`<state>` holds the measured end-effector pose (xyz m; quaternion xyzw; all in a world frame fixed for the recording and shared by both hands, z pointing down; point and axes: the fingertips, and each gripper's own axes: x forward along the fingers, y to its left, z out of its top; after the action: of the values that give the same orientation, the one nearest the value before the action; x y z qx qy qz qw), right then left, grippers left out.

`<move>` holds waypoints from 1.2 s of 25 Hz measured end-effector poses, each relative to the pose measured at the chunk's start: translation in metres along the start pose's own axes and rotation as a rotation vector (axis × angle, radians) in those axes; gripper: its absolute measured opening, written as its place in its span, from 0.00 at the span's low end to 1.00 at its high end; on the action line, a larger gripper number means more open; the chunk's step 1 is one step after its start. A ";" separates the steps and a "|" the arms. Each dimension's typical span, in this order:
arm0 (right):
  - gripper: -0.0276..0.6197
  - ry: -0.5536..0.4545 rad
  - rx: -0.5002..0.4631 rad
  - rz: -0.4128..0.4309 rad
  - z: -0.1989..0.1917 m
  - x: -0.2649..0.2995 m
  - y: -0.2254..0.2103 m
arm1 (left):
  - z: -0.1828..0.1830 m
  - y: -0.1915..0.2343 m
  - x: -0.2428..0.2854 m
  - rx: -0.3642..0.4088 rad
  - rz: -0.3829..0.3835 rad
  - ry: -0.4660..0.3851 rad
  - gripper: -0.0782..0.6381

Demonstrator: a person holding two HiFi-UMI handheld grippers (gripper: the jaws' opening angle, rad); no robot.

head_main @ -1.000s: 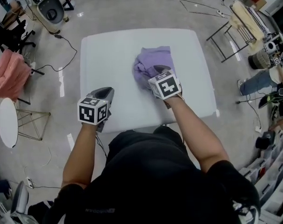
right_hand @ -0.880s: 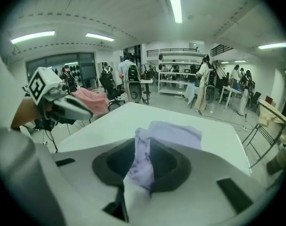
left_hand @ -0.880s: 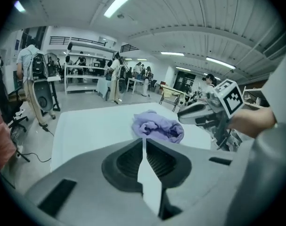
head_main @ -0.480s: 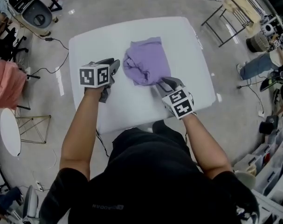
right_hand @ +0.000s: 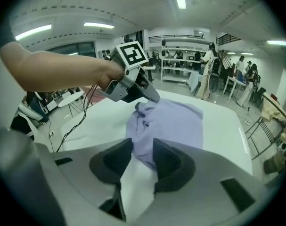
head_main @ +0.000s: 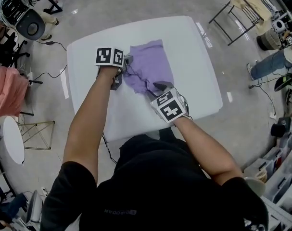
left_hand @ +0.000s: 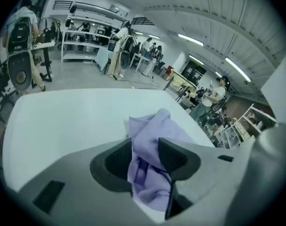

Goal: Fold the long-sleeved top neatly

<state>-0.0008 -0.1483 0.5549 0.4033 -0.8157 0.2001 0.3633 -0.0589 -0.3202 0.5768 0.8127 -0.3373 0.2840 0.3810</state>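
A crumpled purple long-sleeved top (head_main: 148, 66) lies in a loose heap in the middle of the white table (head_main: 88, 47). My left gripper (head_main: 125, 65) is at the top's far left side. In the left gripper view its jaws are opening, and a fold of the purple top (left_hand: 150, 168) lies between them at the left gripper (left_hand: 145, 146). My right gripper (head_main: 158, 86) is at the near edge of the heap. Its jaws are opening too, and the right gripper (right_hand: 143, 147) has the purple top's (right_hand: 168, 121) hem between its tips. The right gripper view also shows the left gripper (right_hand: 152, 98).
A pink garment (head_main: 8, 93) hangs at the left, beside a small round white table (head_main: 13, 138). A metal rack (head_main: 227, 13) stands beyond the table's far right corner. A person (head_main: 275, 64) is at the right. Cables trail on the floor.
My left gripper has travelled from the table's near edge to the top's left side and its jaws have parted. My right gripper has pulled back from on top of the heap to its near edge.
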 end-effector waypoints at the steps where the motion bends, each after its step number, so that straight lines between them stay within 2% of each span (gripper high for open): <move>1: 0.26 0.021 -0.007 0.001 -0.003 0.004 0.002 | -0.002 0.001 0.003 0.013 0.011 0.008 0.35; 2: 0.22 0.032 -0.014 0.002 -0.004 0.007 0.004 | -0.002 0.001 0.005 0.022 0.012 0.005 0.31; 4: 0.09 0.032 -0.029 0.010 -0.002 0.011 0.010 | 0.001 -0.002 0.007 0.048 0.002 -0.010 0.17; 5: 0.08 0.026 -0.042 0.012 0.000 0.011 0.012 | 0.003 -0.004 0.008 0.064 -0.003 -0.015 0.14; 8: 0.08 -0.018 -0.090 -0.008 0.017 0.006 0.018 | 0.016 -0.005 0.000 0.097 -0.019 -0.046 0.13; 11: 0.08 -0.085 -0.148 -0.050 0.038 -0.005 0.019 | 0.045 -0.014 -0.022 0.148 -0.056 -0.127 0.13; 15: 0.08 -0.095 -0.304 -0.053 0.057 0.002 0.040 | 0.072 -0.019 -0.051 0.241 -0.090 -0.179 0.13; 18: 0.08 -0.041 -0.431 -0.032 0.053 0.033 0.062 | 0.061 0.009 -0.046 0.274 -0.034 -0.120 0.13; 21: 0.07 0.056 -0.515 -0.007 0.025 0.073 0.076 | 0.024 0.056 -0.024 0.203 0.044 -0.021 0.13; 24: 0.07 0.113 -0.542 0.000 0.002 0.094 0.081 | -0.001 0.086 -0.011 0.155 0.101 0.017 0.13; 28: 0.06 0.135 -0.544 0.001 -0.004 0.112 0.079 | -0.006 0.098 0.003 0.234 0.154 0.048 0.13; 30: 0.06 0.144 -0.547 0.011 -0.003 0.116 0.081 | -0.011 0.103 0.013 0.222 0.172 0.077 0.13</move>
<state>-0.1120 -0.1581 0.6414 0.2707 -0.8137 0.0027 0.5143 -0.1323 -0.3656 0.6363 0.8065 -0.3574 0.3819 0.2757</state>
